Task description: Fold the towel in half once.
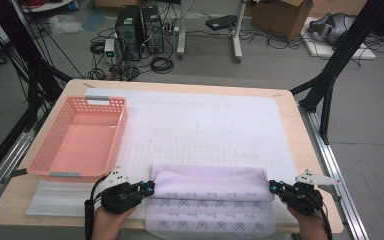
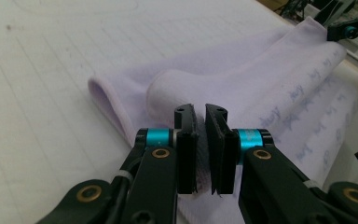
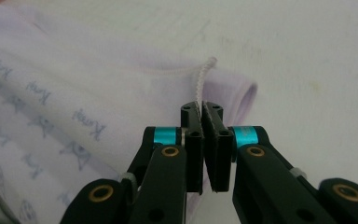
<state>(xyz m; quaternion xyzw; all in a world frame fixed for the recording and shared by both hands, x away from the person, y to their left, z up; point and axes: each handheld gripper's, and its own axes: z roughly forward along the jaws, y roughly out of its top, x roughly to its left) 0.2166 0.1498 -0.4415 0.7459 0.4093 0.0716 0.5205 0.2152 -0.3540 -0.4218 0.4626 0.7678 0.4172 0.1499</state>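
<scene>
A lavender cloth (image 1: 210, 192) with a small printed pattern lies at the table's front edge, its far part folded back toward me into a soft roll. My left gripper (image 1: 150, 189) sits at the roll's left end. In the left gripper view its jaws (image 2: 200, 112) stand a narrow slit apart, with the bulging fold of cloth (image 2: 270, 79) running into their tips. My right gripper (image 1: 272, 187) is at the roll's right end. In the right gripper view it (image 3: 201, 109) is shut on the cloth's (image 3: 74, 84) hemmed corner, which sticks up between the tips.
An empty pink plastic basket (image 1: 121, 125) stands at the left of the table. A white gridded mat (image 1: 205, 125) covers the tabletop beyond the cloth. Black frame legs, cables and computer cases are on the floor behind the table.
</scene>
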